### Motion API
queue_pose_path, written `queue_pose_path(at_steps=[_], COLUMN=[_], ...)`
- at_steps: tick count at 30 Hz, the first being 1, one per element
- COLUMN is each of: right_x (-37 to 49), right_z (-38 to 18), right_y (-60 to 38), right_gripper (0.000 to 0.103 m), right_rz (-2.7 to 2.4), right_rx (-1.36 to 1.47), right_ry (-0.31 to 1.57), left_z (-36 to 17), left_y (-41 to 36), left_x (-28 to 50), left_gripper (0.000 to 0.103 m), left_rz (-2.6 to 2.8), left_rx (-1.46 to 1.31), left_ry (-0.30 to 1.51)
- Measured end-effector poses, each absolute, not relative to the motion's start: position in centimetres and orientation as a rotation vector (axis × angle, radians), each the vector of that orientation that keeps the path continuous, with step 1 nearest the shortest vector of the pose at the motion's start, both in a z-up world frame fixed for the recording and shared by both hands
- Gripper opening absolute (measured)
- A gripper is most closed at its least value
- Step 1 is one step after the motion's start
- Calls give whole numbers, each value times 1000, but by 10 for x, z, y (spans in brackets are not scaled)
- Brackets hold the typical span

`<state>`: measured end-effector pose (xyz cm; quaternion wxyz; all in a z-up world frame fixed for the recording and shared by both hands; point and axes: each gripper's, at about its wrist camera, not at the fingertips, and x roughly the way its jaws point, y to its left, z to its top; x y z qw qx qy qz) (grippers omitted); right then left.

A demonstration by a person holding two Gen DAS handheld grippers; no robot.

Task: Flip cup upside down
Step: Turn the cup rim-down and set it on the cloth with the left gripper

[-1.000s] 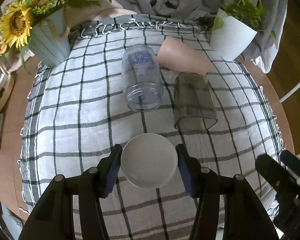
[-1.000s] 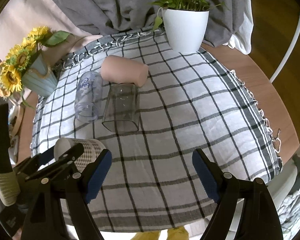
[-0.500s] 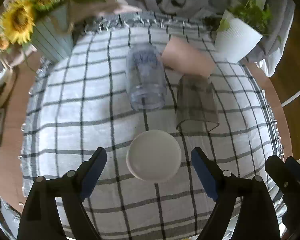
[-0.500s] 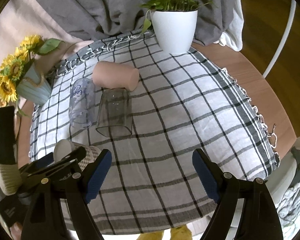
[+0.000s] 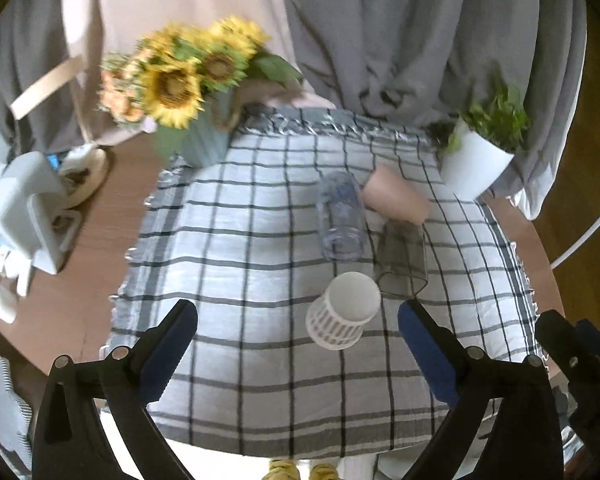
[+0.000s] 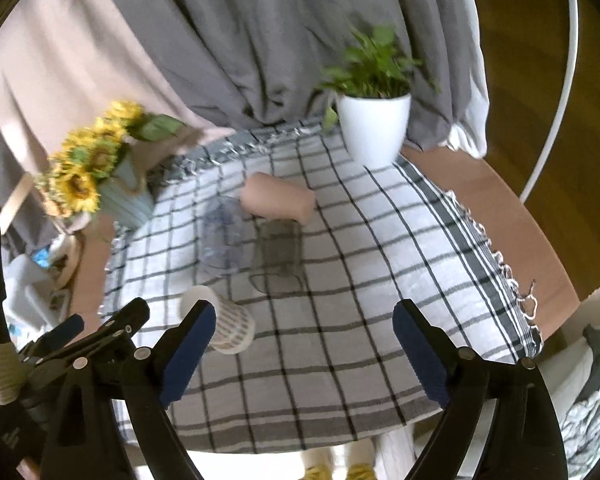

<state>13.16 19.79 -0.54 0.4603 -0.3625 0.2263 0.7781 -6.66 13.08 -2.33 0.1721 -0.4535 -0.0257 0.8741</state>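
Left wrist view: my left gripper (image 5: 296,344) hangs with its blue pads spread wide, holding nothing. A white cup (image 5: 345,310) with grey stripes stands upside down on the checked tablecloth (image 5: 236,240), base up, just ahead of the pads. My right gripper (image 6: 304,344) is spread too, empty. To finish well, I judge I should pull straight away without nudging the cup. Beyond it lie a clear jar (image 5: 340,216), a smoky glass (image 5: 402,256) and a pink cup (image 5: 396,199). Blue print on the jar is too blurred to read.
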Motion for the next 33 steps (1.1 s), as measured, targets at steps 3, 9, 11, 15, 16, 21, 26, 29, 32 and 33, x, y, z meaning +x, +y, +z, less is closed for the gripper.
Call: queue_pose_path(at_steps=[3, 9, 11, 15, 16, 21, 26, 29, 32, 33], right_x=[129, 126, 125, 124, 124, 125, 123, 121, 120, 119], right_z=[4, 14, 18, 24, 25, 28, 29, 30, 30, 30], right_y=[185, 161, 152, 135, 132, 118, 110, 108, 106, 105], right_gripper=[91, 91, 91, 91, 91, 91, 91, 91, 91, 91], right_rz=[1956, 2007, 2027, 2060, 2066, 2082, 2090, 2094, 2095, 2096], right_rx=[-883, -884, -881, -865, -864, -853, -846, -837, -831, -829], right_ry=[527, 469, 448, 381, 375, 351, 333, 332, 330, 330], left_z=[-14, 2, 6, 13, 13, 15, 16, 18, 19, 19], left_y=[116, 92, 86, 77, 74, 65, 60, 58, 56, 55], left_x=[-54, -33, -25, -16, -14, -7, -4, -4, -5, -5], left_gripper=[102, 102, 102, 102, 102, 102, 102, 102, 102, 102], left_rz=[2534, 2605, 2620, 2638, 2640, 2639, 2642, 2646, 2646, 2647], left_rx=[-1252, -1192, -1173, -1151, -1150, -1149, -1136, -1125, -1117, -1116], left_ry=[-59, -56, -48, -54, -62, -73, -58, -53, -46, -45])
